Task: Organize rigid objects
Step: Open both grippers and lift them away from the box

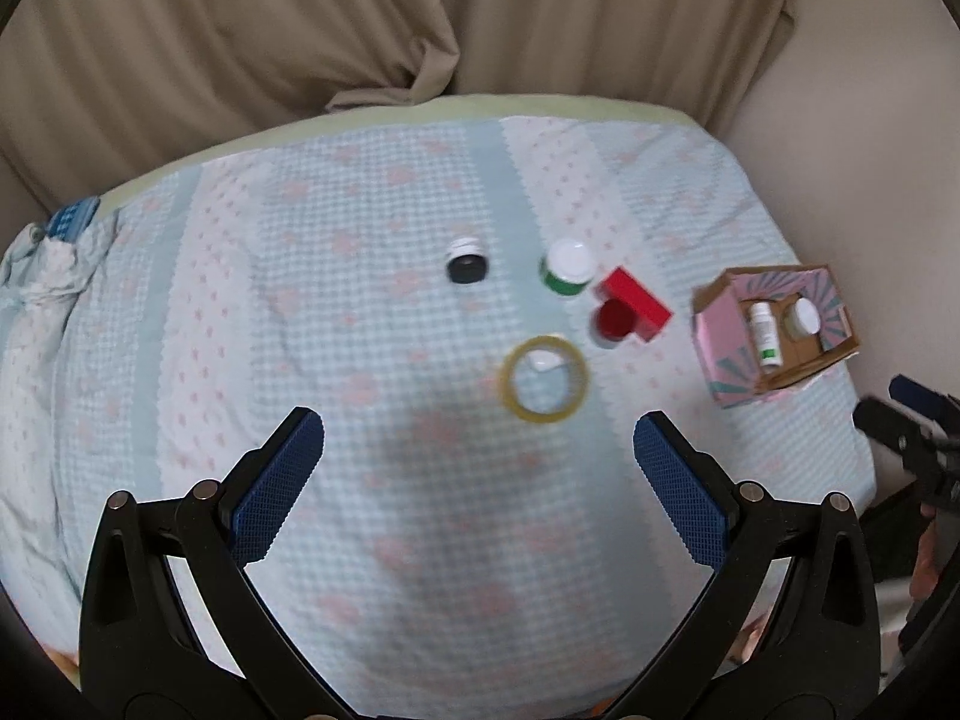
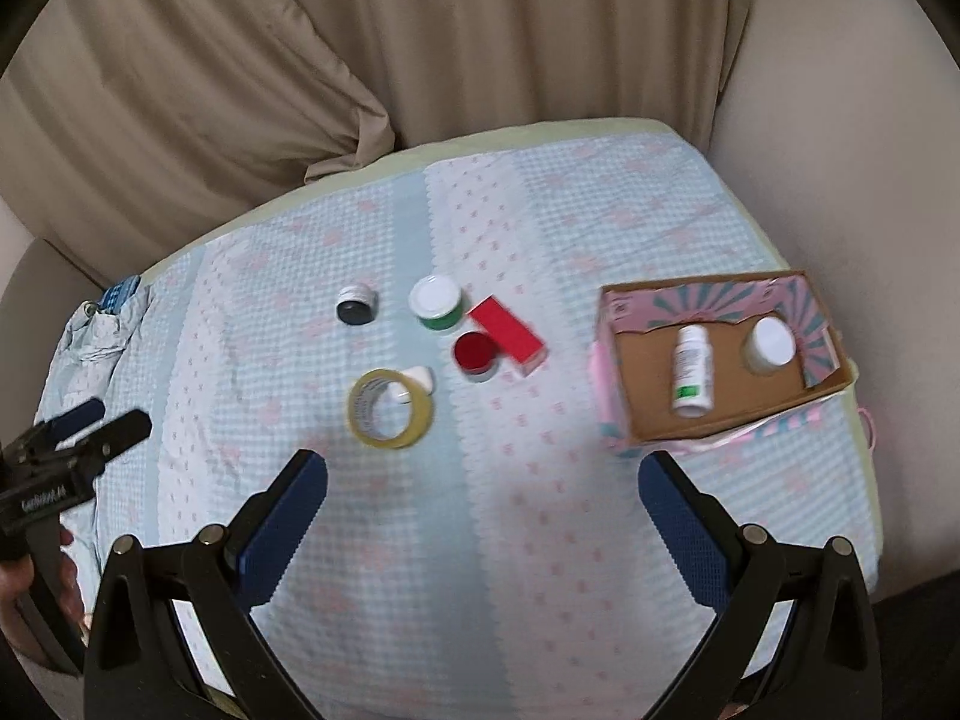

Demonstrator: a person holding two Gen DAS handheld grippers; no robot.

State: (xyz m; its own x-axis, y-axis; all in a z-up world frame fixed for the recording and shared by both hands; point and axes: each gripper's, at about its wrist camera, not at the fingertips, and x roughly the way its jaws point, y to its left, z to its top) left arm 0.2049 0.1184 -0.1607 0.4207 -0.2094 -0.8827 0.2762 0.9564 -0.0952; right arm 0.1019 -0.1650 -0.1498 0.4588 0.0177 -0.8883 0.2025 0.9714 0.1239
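On the checked bedspread lie a yellow tape roll (image 1: 545, 379) (image 2: 390, 408), a black-lidded jar (image 1: 467, 262) (image 2: 356, 305), a green jar with a white lid (image 1: 567, 269) (image 2: 437, 302), a red-lidded jar (image 1: 613, 320) (image 2: 476, 354) and a red box (image 1: 637, 302) (image 2: 509, 333). A pink cardboard box (image 1: 714, 339) (image 2: 618, 360) at the right holds a white bottle (image 1: 764, 333) (image 2: 692, 369) and a white-lidded jar (image 1: 803, 317) (image 2: 770, 344). My left gripper (image 1: 479, 447) is open and empty, short of the tape. My right gripper (image 2: 483, 489) is open and empty, between tape and box.
Beige curtains (image 1: 300, 30) hang behind the bed. Crumpled cloth (image 1: 48, 276) lies at the bed's left edge. A small white object (image 2: 420, 377) sits beside the tape. Each gripper shows in the other's view, the right one (image 1: 912, 420) and the left one (image 2: 84, 438).
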